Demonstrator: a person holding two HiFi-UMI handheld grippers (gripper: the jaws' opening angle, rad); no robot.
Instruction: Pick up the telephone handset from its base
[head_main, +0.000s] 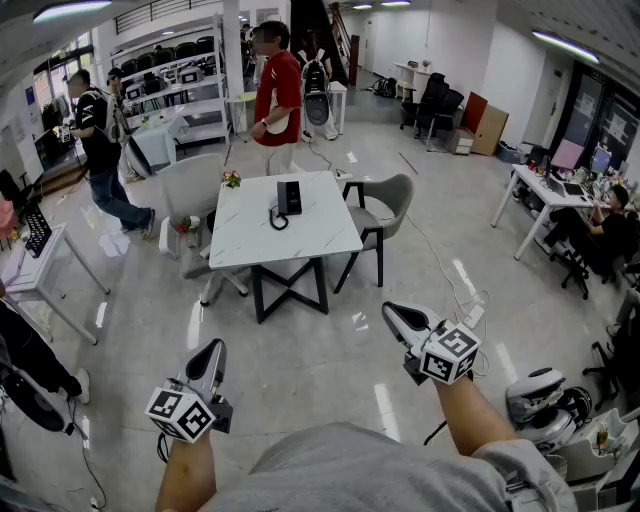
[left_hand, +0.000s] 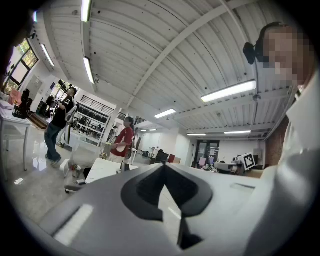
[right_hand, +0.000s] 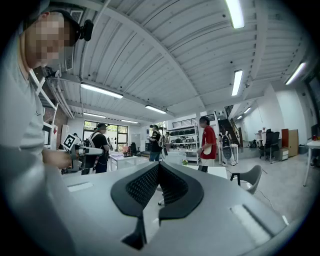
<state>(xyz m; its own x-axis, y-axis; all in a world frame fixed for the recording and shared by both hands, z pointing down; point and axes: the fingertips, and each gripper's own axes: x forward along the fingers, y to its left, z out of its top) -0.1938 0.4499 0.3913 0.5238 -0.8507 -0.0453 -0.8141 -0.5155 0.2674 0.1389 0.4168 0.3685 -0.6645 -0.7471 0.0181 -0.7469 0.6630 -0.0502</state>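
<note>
**Grippers waiting shut, well apart from the telephone on the table**

Wearer of the head camera is standing in a large open office and looking down across a pale floor. A white table (head_main: 300, 245) is standing in the middle distance. The black telephone handset (head_main: 286, 197) is lying on its base (head_main: 293, 200) near the far middle of the tabletop. At this size the two are blending into one dark shape. A dark coiled cord (head_main: 277, 219) is curling on the tabletop just beside the phone, on its near left.

The left gripper (head_main: 212, 350) is pointing level toward the table from the lower left. Its jaws are pressing together with nothing between them, as its own view is showing. The right gripper (head_main: 392, 312) is pointing level from the lower right. Its jaw tips are also meeting, and they are holding nothing. Both grippers are hovering over bare floor, well apart from the table and the phone.

A grey chair (head_main: 386, 205) is sitting at the table's right side, and a white chair (head_main: 190, 185) at its left. A small bunch of flowers (head_main: 232, 179) is resting at the table's far left corner. A person in a red shirt (head_main: 279, 92) is standing just beyond the table. Another person in black (head_main: 98, 140) is walking at the far left.
</note>
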